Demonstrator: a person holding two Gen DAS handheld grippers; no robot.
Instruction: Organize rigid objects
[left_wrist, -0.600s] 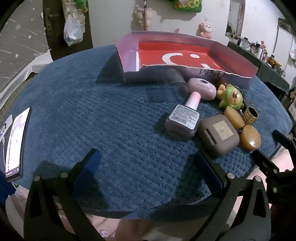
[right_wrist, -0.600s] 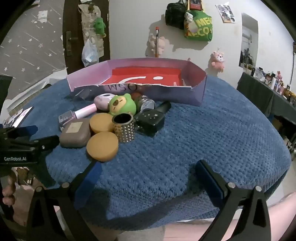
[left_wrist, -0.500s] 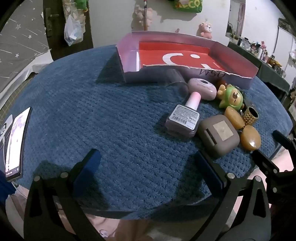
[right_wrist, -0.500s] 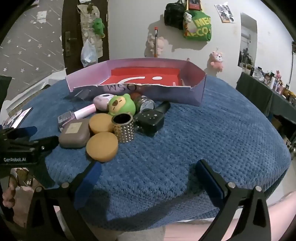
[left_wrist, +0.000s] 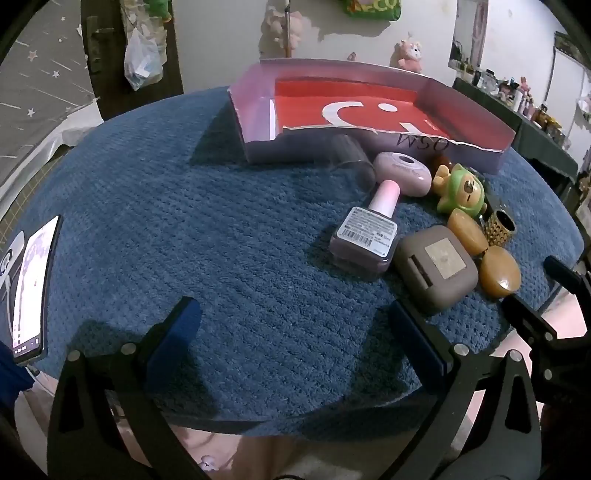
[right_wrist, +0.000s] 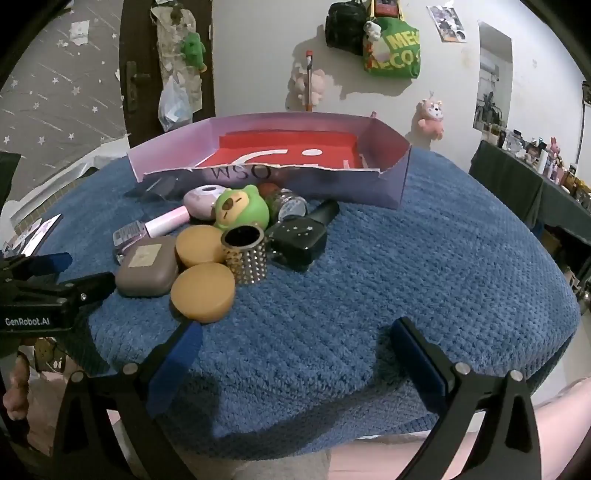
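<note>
A cluster of small objects lies on the blue cloth in front of a pale purple box with a red floor (left_wrist: 258, 122) (right_wrist: 391, 184). In it are a pink-capped nail polish bottle (left_wrist: 365, 236) (right_wrist: 155, 225), a grey-brown case (left_wrist: 436, 269) (right_wrist: 147, 267), two tan discs (left_wrist: 498, 273) (right_wrist: 203, 291), a green bear toy (left_wrist: 461, 192) (right_wrist: 242, 210), a studded gold ring (right_wrist: 245, 258), a black bottle (right_wrist: 303, 236) and a clear cup on its side (left_wrist: 347, 166). My left gripper (left_wrist: 291, 325) is open over bare cloth left of the case. My right gripper (right_wrist: 295, 343) is open, near the front edge, right of the nearer disc.
A phone (left_wrist: 33, 288) lies at the cloth's left edge. The round blue surface (right_wrist: 443, 258) drops off close behind both grippers. A dark side table with small bottles (right_wrist: 535, 177) stands at the right. Bags and plush toys hang on the far wall.
</note>
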